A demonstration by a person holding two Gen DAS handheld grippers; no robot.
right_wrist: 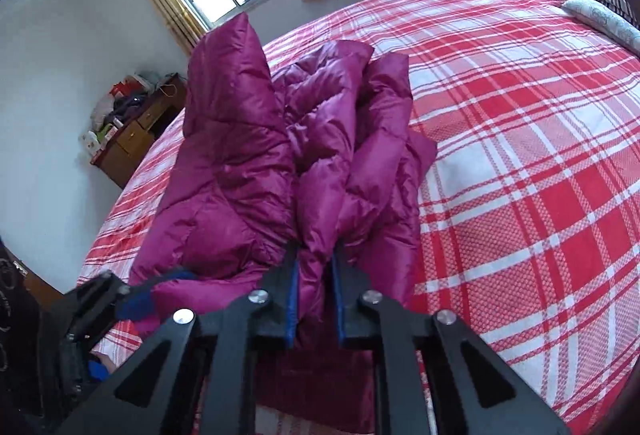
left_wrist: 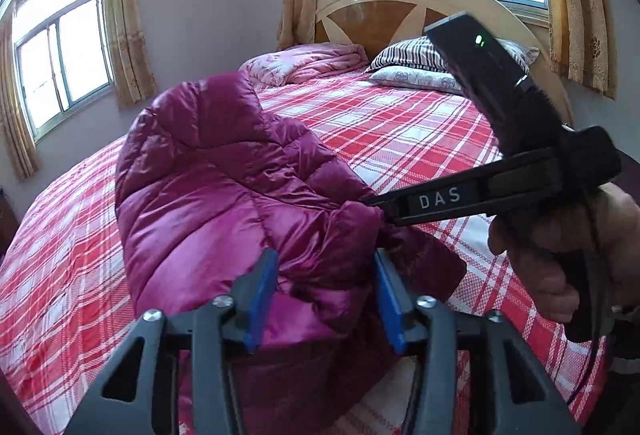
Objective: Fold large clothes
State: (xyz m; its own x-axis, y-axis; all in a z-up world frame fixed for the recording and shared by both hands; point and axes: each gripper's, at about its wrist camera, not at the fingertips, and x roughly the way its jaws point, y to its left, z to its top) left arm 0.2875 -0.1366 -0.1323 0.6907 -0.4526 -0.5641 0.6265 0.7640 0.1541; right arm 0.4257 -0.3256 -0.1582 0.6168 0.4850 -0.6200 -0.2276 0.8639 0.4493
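A magenta quilted down jacket (left_wrist: pixel 208 187) lies bunched on the red plaid bed sheet (left_wrist: pixel 400 139). In the left wrist view my left gripper (left_wrist: pixel 324 259) stands open, its blue pads (left_wrist: pixel 262 295) wide apart with a puffy fold of the jacket between them. My right gripper (left_wrist: pixel 378 209) reaches in from the right, held by a hand (left_wrist: pixel 560 255), its tips pinching the jacket's edge. In the right wrist view the right gripper (right_wrist: pixel 316 249) is shut on a narrow fold of the jacket (right_wrist: pixel 240 163). The left gripper (right_wrist: pixel 132 295) shows at the lower left there.
A folded pink quilt (left_wrist: pixel 308 65) and two pillows (left_wrist: pixel 416 71) lie by the wooden headboard (left_wrist: pixel 376 11). Curtained windows (left_wrist: pixel 64 55) line the walls. A cluttered wooden cabinet (right_wrist: pixel 132 131) stands beside the bed. The sheet (right_wrist: pixel 520 155) spreads bare to the jacket's right.
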